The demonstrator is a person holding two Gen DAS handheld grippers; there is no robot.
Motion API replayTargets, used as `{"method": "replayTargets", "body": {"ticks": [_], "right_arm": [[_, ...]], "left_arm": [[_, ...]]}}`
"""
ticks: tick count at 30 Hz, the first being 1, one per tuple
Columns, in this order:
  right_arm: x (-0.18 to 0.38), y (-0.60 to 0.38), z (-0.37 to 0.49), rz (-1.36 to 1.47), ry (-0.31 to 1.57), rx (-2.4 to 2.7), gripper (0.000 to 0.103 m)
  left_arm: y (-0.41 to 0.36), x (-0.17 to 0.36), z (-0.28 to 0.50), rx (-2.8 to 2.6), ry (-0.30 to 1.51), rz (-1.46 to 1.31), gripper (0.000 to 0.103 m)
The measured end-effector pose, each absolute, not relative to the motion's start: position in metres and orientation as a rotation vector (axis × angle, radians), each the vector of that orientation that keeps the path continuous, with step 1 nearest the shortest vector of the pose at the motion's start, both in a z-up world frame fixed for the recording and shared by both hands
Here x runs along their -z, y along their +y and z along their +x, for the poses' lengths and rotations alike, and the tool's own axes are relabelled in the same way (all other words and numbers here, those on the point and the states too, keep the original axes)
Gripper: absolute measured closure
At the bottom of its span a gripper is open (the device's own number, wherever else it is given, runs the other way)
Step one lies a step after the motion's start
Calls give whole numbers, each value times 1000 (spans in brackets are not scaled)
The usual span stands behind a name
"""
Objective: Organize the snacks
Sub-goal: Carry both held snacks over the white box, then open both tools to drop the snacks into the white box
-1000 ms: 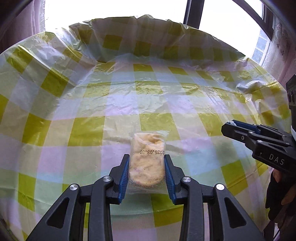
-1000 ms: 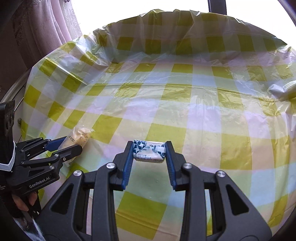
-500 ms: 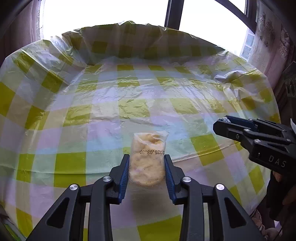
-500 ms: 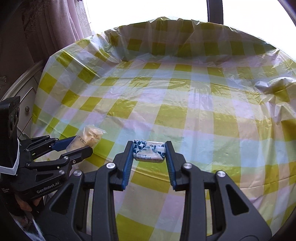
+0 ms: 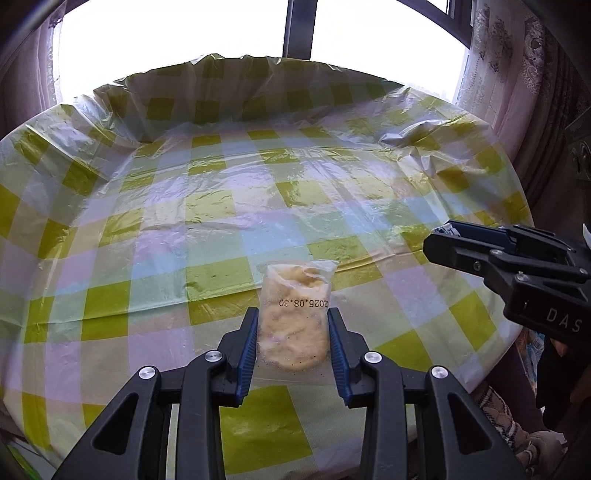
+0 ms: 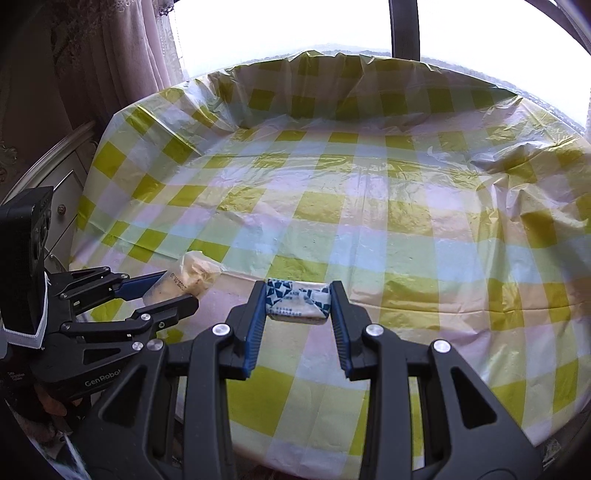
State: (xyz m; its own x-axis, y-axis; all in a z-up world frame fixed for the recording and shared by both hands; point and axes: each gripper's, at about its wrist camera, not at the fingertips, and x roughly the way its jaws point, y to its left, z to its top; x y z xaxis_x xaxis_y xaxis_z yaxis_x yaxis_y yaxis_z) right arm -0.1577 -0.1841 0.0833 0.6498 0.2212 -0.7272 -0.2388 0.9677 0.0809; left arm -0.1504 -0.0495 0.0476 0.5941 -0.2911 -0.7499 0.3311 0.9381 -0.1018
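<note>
A: Item one, largest: round table (image 5: 155,229), draped in a glossy plastic cloth (image 6: 369,192) checked yellow-green, white, pale blue and lilac. Creased; bunched up into a standing fold along the far rim. Window (image 6: 295,26) directly behind, very bright. Curtains (image 5: 517,74) at the sides.

B: Next down?

A: Left gripper (image 5: 292,334). Black frame, blue pads. Held above the near part of the table. Clamped on a clear snack pouch (image 5: 293,314) from both sides.

B: Orientation of the pouch?

A: Long axis running away from the wrist camera, straight along the fingers. Sealed top edge pointing toward the far side of the table. Pale yellow crumbly contents inside. Date stamp across the middle, printed upside down from the left wrist view. Raised off the cloth, or so it appears; exact clearance not readable.

B: Second gripper?

A: Right gripper (image 6: 297,306). Same build. Closed on a small wrapped snack bar (image 6: 297,302), white wrapper with a dark blue pattern at its left end.

B: Axis of that one?

A: Crosswise, spanning pad to pad, ends touching the blue pads. Held over the near edge of the table.

B: Relation between the two?

A: Side by side, apart, not touching. Left gripper and pouch seen at the lower left of the right wrist view.
</note>
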Motion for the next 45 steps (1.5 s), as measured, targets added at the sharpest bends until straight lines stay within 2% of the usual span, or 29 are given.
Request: {"method": "replayTargets", "body": {"ticks": [12,25,38,45], "right_arm": [[-106,-243,-226,-38,773,-173,65],[-126,-349,-321,19,745,59,65],[-121,-439,-400,118,709,313,65],[-109,-475,-421,189,721,399,65]], "left_arm": [[-121,-62,-186,538,842,140,66],[-253,-73,-239,827,843,316,66],[-370,-75,-298,1002,849,481,66],[-396,-71,-320,1028,831,516,66]]}}
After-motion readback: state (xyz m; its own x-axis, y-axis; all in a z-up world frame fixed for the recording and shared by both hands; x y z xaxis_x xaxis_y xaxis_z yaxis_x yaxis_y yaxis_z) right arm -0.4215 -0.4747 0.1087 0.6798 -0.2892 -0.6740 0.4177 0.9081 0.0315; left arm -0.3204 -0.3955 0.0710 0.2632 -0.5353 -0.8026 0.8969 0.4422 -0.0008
